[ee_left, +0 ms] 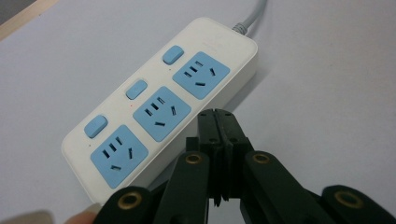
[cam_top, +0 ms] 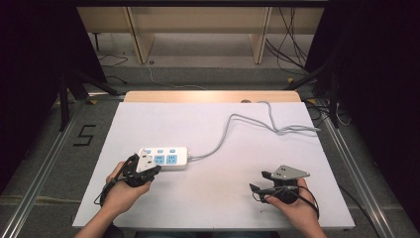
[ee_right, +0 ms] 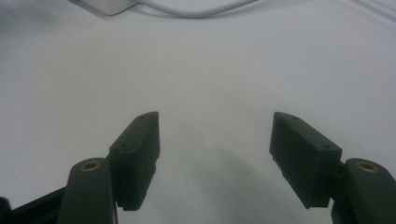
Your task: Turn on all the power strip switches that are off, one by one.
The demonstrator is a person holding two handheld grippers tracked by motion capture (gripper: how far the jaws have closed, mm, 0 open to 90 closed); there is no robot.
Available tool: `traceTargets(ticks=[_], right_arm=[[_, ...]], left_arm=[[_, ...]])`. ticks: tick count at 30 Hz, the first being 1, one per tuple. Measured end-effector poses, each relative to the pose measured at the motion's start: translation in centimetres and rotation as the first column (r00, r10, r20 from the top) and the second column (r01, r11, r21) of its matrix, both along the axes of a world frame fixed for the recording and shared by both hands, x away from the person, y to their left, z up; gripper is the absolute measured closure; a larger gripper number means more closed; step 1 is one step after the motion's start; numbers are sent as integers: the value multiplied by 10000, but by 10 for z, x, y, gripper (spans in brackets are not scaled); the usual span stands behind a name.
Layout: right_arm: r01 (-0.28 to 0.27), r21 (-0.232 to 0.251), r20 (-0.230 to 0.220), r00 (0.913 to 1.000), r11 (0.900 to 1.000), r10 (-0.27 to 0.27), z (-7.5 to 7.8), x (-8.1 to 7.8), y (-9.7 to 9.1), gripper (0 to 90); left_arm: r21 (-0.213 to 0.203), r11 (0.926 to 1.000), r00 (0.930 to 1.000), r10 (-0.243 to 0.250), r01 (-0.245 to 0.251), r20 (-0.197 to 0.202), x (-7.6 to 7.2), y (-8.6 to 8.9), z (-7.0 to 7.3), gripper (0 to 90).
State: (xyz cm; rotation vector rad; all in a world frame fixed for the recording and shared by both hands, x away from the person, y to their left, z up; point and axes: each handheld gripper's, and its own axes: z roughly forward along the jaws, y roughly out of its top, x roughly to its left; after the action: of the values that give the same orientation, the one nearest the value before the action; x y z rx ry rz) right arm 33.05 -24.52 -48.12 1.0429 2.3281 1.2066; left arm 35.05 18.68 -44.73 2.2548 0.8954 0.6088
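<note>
A: Where did the power strip [cam_top: 163,158] sit at that moment?

B: On the white counter [cam_top: 218,198], left of the middle and nearer the near edge than the far one. Its grey cord [cam_top: 233,124] ran off towards the far right corner. In the left gripper view the three blue sockets [ee_left: 162,113] and three blue switches [ee_left: 136,88] all faced up, with nothing plugged in.

A: And the left hand-held gripper [cam_top: 147,173]?

B: Its jaws were pressed together with nothing between them. The closed tips stood just beside the near long side of the strip, about level with the middle socket. I could not tell whether they touched the casing.

A: The right hand-held gripper [cam_top: 260,182]?

B: Jaws spread wide, holding nothing, resting low near the near right part of the counter, well apart from the strip. Its own view showed bare counter between the pads [ee_right: 135,154].

A: What could have gone wrong from there?

B: My guess was that the closed tips were meant to press a switch or nudge the strip. The strip looked light and lay loose on a smooth surface, so a sideways push could have slid or turned it rather than working a switch. Nothing braced it, since the right hand-held gripper was so far off. The tips were also narrow, and the switches sat close beside the sockets, so a slightly off aim might have landed on a socket face, or slipped off the rounded edge of the casing
</note>
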Motion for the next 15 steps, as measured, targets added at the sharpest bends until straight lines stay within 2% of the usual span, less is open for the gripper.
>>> traceTargets(ticks=[15], right_arm=[[14, 2, -42, 10000, 10000, -14, 0, 0, 0, 343]], left_arm=[[35, 10000, 10000, 68, -68, -39, 15, -7, 5, 892]])
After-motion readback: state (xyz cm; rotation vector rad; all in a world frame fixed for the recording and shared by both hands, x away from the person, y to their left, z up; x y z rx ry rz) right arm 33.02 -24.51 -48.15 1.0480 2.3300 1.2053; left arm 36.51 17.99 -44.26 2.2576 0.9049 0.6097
